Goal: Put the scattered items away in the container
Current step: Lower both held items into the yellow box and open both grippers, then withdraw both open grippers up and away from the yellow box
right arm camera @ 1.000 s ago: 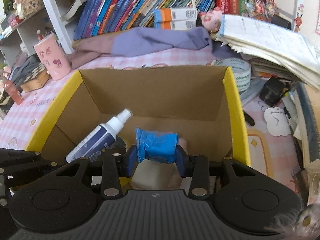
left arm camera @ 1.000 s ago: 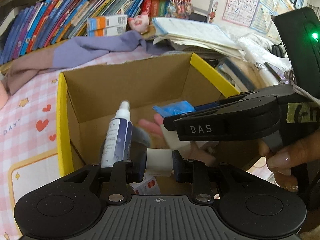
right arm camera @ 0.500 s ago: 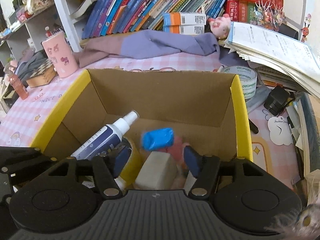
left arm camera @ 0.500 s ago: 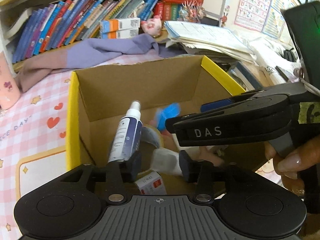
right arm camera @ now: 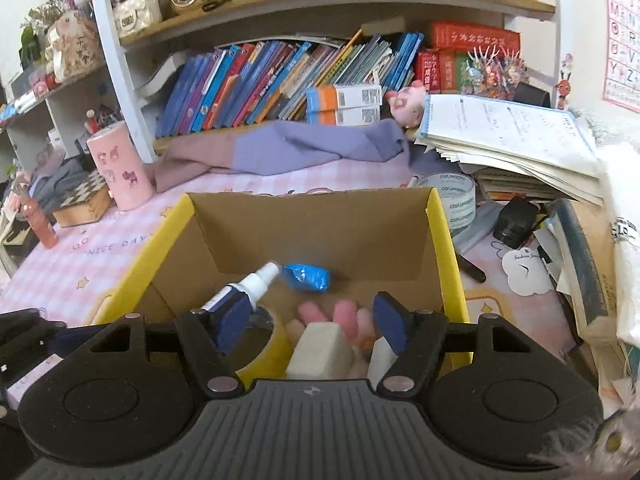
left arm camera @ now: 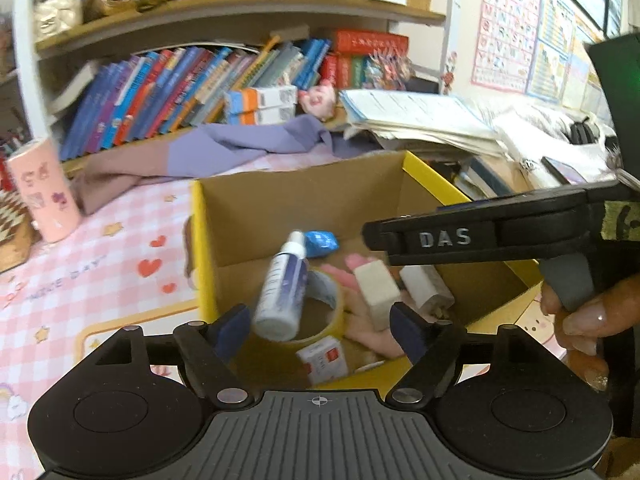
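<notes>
A cardboard box with yellow rims (left arm camera: 198, 248) (right arm camera: 444, 248) stands on the pink checked cloth. Inside lie a white-and-navy spray bottle (left arm camera: 282, 292) (right arm camera: 244, 288), a blue wrapped item (left arm camera: 320, 243) (right arm camera: 308, 277), a white block (left arm camera: 376, 292) (right arm camera: 320, 350), a tape roll (left arm camera: 324, 300) (right arm camera: 266, 340), a pink hand-shaped thing (right arm camera: 344, 316) and a small white-red packet (left arm camera: 324, 362). My left gripper (left arm camera: 320, 332) is open and empty above the box's near edge. My right gripper (right arm camera: 310, 328) is open and empty over the box; its body (left arm camera: 480, 236) crosses the left wrist view.
A pink cup (right arm camera: 120, 168) and a chequered box (right arm camera: 82, 200) stand left of the box. A purple cloth (right arm camera: 304, 148) lies behind it. A clear tape roll (right arm camera: 452, 196), a black adapter (right arm camera: 514, 222), paper stacks (right arm camera: 504, 140) and books crowd the right side.
Both grippers opened and pulled back and up. The white block dropped from the left gripper and the blue item from the right; both now lie in the box.
</notes>
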Demonstrator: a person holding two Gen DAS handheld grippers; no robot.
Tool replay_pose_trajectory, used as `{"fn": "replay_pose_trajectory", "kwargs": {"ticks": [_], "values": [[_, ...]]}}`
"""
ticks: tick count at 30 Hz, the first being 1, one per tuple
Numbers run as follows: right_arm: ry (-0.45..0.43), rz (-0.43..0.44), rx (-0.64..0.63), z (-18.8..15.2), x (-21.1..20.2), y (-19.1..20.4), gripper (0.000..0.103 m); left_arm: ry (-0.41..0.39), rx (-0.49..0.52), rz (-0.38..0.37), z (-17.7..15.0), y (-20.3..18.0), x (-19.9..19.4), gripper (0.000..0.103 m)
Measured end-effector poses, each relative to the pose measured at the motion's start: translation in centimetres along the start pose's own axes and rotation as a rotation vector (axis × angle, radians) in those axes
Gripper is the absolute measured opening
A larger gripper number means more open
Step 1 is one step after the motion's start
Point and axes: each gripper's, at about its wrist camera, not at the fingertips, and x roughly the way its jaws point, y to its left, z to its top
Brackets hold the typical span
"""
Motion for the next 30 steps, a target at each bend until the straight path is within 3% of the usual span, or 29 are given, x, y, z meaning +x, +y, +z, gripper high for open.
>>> {"fn": "replay_pose_trajectory", "kwargs": {"ticks": [3,5,14,30], "values": [[-0.025,-0.008,-0.003,-0.5,-1.3,1.1,0.068,-0.041,-0.017,-0.006,-0.8,0.7,-2.0,0.082],[-0.042,-0.012,-0.005,-0.9,-2.2,1.9,0.069,-0.063,-0.006,0.044,-1.1,0.9,-3.3,0.086],[-0.074,-0.037,-0.001,-3.8,-6.0,5.5,0.070,-0.152,-0.092,0.132,-3.7,3.4,-8.7,0.091],[-0.018,-0.049,0.009,-11.1,-11.3,11.4,0.070,-0.103,-0.121,0.195,-9.9,6.2,-15.0,0.099]]}}
